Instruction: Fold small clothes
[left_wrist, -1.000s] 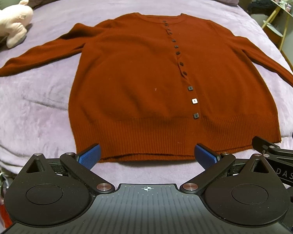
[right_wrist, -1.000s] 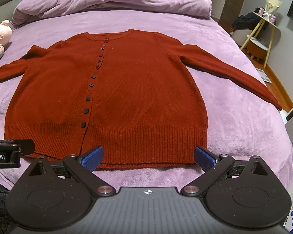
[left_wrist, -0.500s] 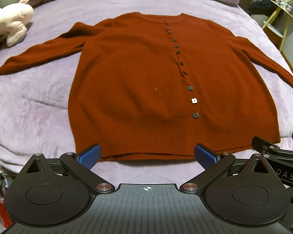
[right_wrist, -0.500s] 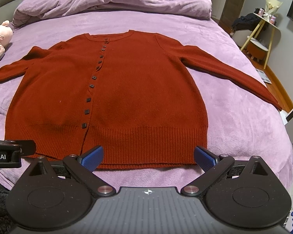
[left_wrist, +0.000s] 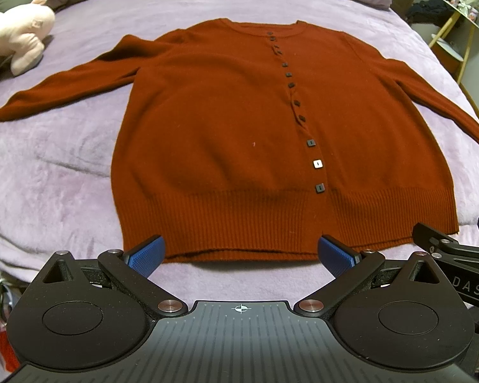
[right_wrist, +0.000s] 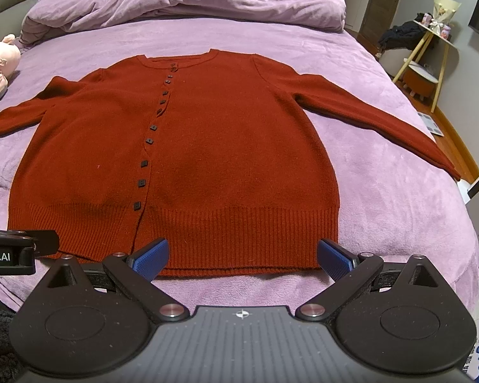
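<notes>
**Rust cardigan lies flat on bed, both grippers wide and empty**

A pink plush toy (left_wrist: 14,33) rests at the far left of a bed (left_wrist: 48,166) covered in lilac fleece, close to the cuff of the left sleeve (left_wrist: 60,91). Beside it, a rust-red cardigan (left_wrist: 223,134) is spread face up and buttoned, both sleeves stretched outward, its ribbed hem (left_wrist: 239,223) nearest the cameras. A row of dark square buttons (left_wrist: 319,187) runs from neckline to hem; one near the bottom catches the light and looks pale. The left hand-held gripper (left_wrist: 239,255) hangs just short of the hem, its blue pads (left_wrist: 145,255) spread far apart with nothing between them. To its right, the right hand-held gripper (right_wrist: 241,255) sits level with the hem's right half, likewise splayed and holding nothing. A bunched purple duvet (right_wrist: 182,3) lies across the head of the bed. At far right, beyond the mattress edge, stands a yellow-legged side table (right_wrist: 431,51).
</notes>
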Tool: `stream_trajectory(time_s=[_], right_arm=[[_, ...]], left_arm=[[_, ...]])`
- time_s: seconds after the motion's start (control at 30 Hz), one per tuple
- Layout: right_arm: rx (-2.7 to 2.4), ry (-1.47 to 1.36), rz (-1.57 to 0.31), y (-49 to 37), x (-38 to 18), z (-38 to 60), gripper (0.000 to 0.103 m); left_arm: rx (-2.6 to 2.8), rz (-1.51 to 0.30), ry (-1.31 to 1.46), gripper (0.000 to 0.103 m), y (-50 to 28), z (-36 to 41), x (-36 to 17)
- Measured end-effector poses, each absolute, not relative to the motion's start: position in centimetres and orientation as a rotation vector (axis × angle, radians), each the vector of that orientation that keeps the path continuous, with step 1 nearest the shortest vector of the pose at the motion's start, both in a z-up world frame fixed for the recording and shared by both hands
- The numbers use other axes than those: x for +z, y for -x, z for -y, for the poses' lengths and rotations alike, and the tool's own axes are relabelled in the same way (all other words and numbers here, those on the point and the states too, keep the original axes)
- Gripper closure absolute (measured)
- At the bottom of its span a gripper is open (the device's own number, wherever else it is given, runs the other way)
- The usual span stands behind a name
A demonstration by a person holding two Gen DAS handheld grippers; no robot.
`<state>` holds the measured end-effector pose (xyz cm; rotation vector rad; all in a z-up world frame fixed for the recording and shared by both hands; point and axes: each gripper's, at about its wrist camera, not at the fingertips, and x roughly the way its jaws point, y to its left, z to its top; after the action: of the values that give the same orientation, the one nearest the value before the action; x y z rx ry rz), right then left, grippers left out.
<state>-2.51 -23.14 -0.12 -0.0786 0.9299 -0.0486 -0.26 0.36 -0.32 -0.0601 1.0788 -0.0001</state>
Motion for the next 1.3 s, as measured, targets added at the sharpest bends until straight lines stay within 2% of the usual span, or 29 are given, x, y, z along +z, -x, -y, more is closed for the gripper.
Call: stream_trajectory(time_s=[1.3], right_arm=[[-0.032,0.029,-0.992,1.2,-1.7,24.1,0.004]], left_arm=[[-0.004,-1.155,0.052,0.0,-1.2,0.2,-1.9]])
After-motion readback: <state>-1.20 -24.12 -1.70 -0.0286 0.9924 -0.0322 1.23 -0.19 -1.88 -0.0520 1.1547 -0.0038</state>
